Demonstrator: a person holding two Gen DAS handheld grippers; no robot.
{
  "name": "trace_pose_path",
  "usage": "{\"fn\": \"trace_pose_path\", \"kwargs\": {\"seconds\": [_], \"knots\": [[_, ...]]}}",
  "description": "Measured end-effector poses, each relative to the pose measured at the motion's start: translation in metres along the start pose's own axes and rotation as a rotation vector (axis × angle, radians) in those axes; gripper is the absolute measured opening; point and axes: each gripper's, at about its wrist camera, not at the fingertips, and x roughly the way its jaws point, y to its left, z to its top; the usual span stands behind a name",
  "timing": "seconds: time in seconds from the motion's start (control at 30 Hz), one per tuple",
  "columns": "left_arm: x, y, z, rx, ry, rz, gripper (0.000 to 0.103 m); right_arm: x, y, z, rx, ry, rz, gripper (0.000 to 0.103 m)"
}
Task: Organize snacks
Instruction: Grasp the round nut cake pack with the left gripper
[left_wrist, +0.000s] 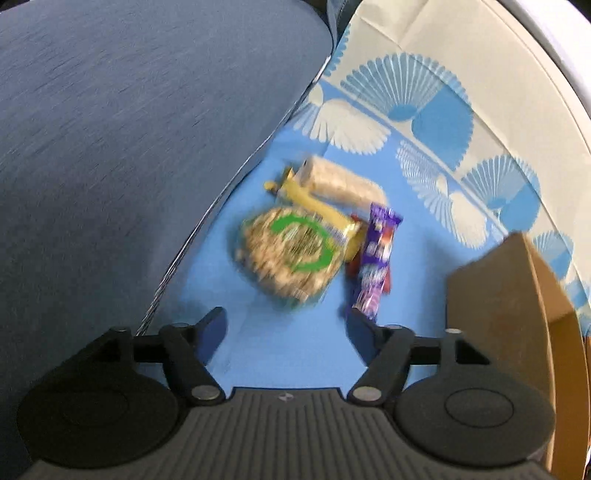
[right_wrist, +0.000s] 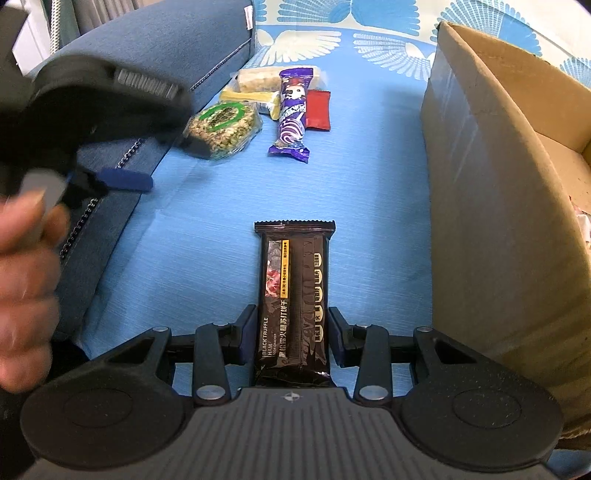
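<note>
My right gripper (right_wrist: 291, 326) is shut on a black truffle-ham cracker pack (right_wrist: 291, 280), which sticks out forward over the blue cloth (right_wrist: 207, 240). Further off lies a small heap of snacks: a round green-labelled cracker pack (left_wrist: 288, 254) (right_wrist: 221, 127), a purple bar (left_wrist: 373, 258) (right_wrist: 291, 114), a yellow pack (left_wrist: 321, 206), a pale roll (left_wrist: 340, 181) and a red pack (right_wrist: 318, 109). My left gripper (left_wrist: 284, 321) hovers open just short of the round pack, with nothing between its fingers. In the right wrist view one of its blue fingers (right_wrist: 125, 181) shows at the left, blurred.
An open cardboard box (right_wrist: 480, 177) (left_wrist: 498, 295) stands to the right of the snacks. A blue cushion (left_wrist: 129, 147) (right_wrist: 155, 48) borders the cloth on the left. A person's hand (right_wrist: 26, 266) holds the left gripper at the left edge.
</note>
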Motion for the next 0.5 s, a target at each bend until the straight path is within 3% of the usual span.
{"fn": "trace_pose_path", "kwargs": {"seconds": [0.07, 0.3, 0.5], "knots": [[0.014, -0.008, 0.011, -0.023, 0.006, 0.015, 0.093, 0.0, -0.001, 0.0, -0.004, 0.001, 0.003, 0.041], [0.073, -0.037, 0.037, 0.044, 0.028, 0.2, 0.094, 0.0, -0.002, 0.001, -0.021, 0.005, 0.018, 0.041], [0.074, -0.033, 0.034, 0.093, 0.005, 0.206, 0.087, 0.001, -0.003, 0.002, -0.023, 0.007, 0.022, 0.041]]}}
